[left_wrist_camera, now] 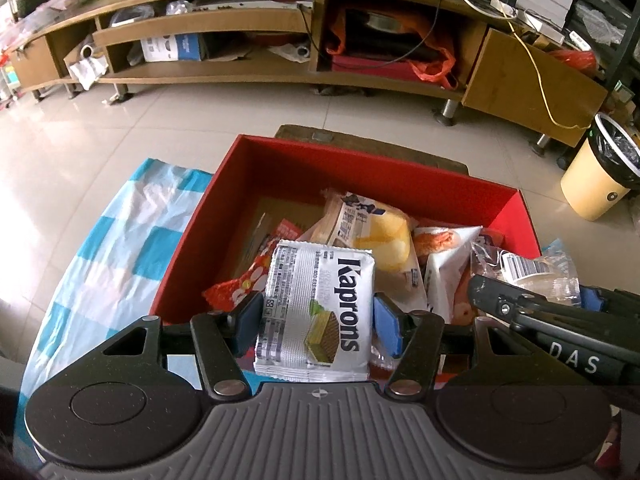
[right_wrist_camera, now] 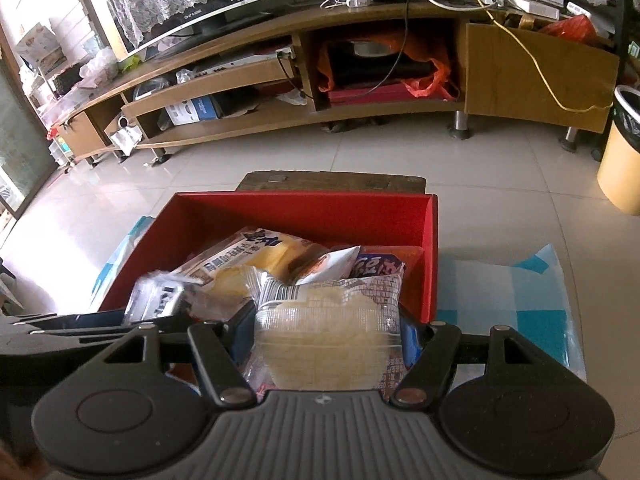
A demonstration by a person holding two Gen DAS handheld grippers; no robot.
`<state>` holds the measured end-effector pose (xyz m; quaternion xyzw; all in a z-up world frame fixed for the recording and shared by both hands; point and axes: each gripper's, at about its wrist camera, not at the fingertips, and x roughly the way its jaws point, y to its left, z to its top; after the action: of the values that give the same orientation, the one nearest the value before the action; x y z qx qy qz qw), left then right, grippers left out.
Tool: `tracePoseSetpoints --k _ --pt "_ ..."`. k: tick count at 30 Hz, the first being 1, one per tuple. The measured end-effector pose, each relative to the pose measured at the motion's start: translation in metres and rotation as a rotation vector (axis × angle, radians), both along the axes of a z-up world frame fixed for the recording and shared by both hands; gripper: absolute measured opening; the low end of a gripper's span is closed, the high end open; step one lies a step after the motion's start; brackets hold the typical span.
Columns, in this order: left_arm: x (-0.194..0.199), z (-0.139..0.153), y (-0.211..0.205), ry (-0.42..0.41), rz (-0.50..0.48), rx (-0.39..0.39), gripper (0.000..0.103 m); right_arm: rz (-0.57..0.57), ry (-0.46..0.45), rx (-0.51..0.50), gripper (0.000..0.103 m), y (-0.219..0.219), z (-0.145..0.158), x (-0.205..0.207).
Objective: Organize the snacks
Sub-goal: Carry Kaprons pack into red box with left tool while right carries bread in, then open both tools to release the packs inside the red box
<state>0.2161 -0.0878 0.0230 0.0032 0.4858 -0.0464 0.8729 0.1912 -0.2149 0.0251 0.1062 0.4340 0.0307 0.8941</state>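
A red box stands on a blue-and-white checked cloth and holds several snack packets. My left gripper is shut on a silver Kaprons wafer packet, held over the box's near edge. My right gripper is shut on a clear packet of pale yellow biscuits, held over the box's near right part. In the box lie a yellow cake packet, a white packet and a red packet. The right gripper shows at the right of the left wrist view.
A long wooden TV stand with cluttered shelves runs along the far side across a tiled floor. A yellow waste bin stands at the right. A dark low stool edge shows behind the box.
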Motion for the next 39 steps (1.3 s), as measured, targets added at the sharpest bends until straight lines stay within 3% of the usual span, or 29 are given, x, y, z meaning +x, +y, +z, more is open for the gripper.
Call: tracePoseSetpoints --k 9,20,30,39 --pt "0.008 -0.003 0.003 0.005 0.021 -0.011 0.069 0.001 0.018 0.037 0.071 -0.005 -0.010 0.014" --pt "0.002 0.009 0.006 -0.023 0.019 -0.030 0.079 -0.030 -0.020 0.057 0.073 -0.013 0.002 0.009" --pt "-0.015 0.018 0.004 -0.027 0.002 -0.031 0.086 -0.045 -0.015 0.066 0.074 -0.018 0.011 -0.005" --pt "-0.045 0.023 0.007 -0.020 -0.013 -0.031 0.089 -0.034 -0.016 0.059 0.079 -0.015 0.024 -0.043"
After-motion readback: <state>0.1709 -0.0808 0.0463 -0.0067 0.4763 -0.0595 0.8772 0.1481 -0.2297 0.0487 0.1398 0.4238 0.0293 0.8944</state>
